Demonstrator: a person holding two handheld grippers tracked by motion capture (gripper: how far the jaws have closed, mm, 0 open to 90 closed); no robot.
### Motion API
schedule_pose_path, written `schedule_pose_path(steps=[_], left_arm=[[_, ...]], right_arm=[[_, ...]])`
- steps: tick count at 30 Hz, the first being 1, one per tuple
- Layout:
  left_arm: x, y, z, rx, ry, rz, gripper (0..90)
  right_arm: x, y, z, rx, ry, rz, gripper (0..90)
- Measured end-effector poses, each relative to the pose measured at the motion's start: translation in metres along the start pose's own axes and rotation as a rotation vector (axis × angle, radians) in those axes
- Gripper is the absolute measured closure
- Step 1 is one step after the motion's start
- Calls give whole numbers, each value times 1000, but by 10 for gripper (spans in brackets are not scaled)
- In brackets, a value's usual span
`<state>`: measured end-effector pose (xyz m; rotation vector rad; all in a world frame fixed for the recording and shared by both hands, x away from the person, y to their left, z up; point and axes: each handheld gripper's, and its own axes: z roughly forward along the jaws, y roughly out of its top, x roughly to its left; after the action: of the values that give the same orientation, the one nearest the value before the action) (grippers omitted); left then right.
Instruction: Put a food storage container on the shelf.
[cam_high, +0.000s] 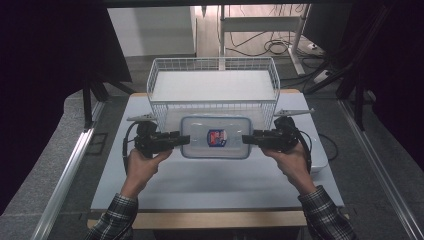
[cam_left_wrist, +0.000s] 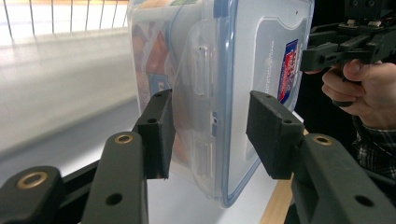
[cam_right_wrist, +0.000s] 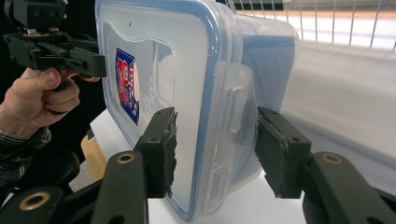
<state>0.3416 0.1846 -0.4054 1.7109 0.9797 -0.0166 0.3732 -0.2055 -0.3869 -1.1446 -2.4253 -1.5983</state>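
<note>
A clear, glossy plastic container (cam_high: 215, 137) with a smooth blue-rimmed lid is seen; behind the container, a white-coated wire basket (cam_high: 214, 91) is seen, and beneath it a matt white counter (cam_high: 210, 182) edged in pale wood; the matt black gripper pads (cam_right_wrist: 166, 149) beside the container look rough and worn

A red, white and blue label (cam_high: 216, 137) sits at the centre of the clear container's lid (cam_high: 200, 147), toward three o'clock from the left end; its lettering is too small and blurred to read.

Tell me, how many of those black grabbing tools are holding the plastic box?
2. The left gripper clamps the box's left end; the right gripper clamps its right end, in front of the wire basket.
</note>
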Motion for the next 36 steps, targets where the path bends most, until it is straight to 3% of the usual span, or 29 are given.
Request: schedule_pose_path(steps=[19, 36], left_arm=[[1, 68, -8, -37, 6, 30, 523], [25, 111, -3, -70, -5, 15, 524]], right_arm=[[-2, 67, -11, -57, -7, -20, 499], [-20, 118, -4, -105, -9, -17, 501]])
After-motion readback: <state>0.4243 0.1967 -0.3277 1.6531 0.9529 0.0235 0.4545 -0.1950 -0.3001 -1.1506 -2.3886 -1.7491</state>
